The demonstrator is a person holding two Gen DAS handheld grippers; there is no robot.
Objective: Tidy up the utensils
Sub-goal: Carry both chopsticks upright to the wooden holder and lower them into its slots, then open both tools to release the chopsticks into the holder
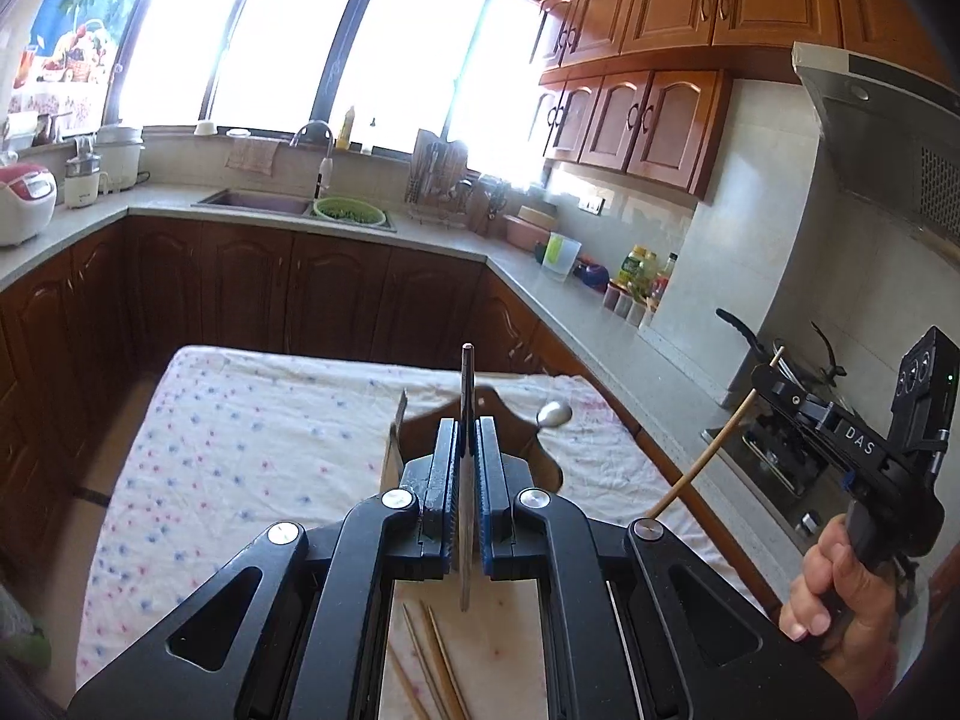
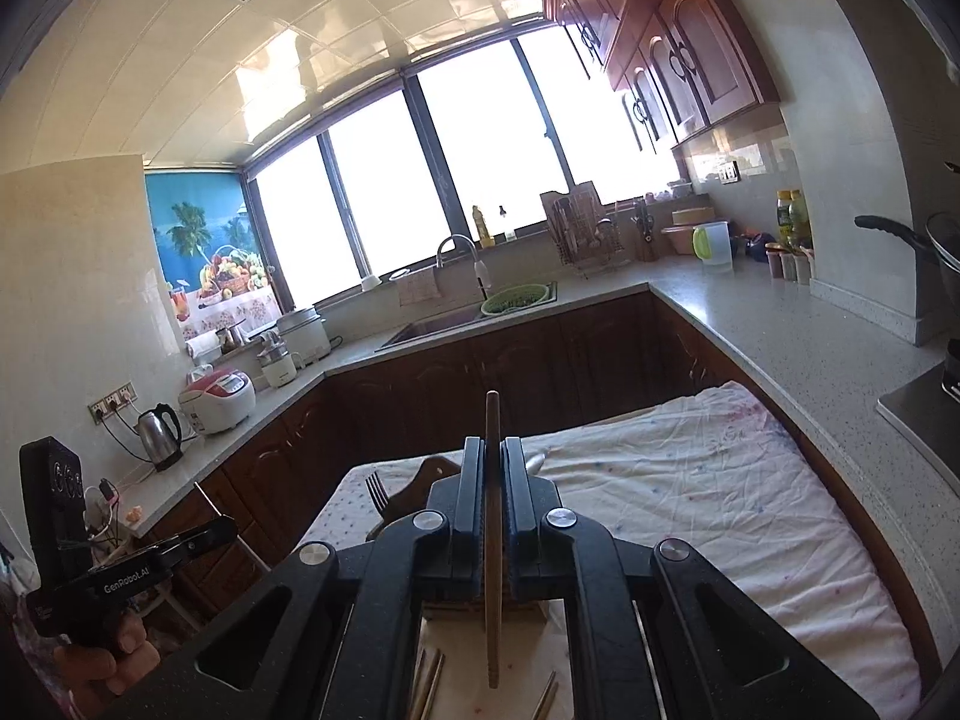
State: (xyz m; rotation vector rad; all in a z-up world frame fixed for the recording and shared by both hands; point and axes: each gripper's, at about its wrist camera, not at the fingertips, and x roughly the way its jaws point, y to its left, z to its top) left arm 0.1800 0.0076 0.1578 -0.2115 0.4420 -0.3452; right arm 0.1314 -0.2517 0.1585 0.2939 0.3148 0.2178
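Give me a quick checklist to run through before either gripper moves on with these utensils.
1. Left gripper shut on the metal utensil: ok, it sits edge-on between the pads.
2. Right gripper shut on the chopstick: ok, though it sticks out far on both sides.
3. Kind of metal utensil held: cannot tell.
4. Grippers apart from each other: ok, the chopstick hangs off to the left gripper's right.
5. Loose chopsticks left on the cloth: not ok, still to collect.
6. Fork and spoon by the wooden holder: cannot tell whether they are stowed.
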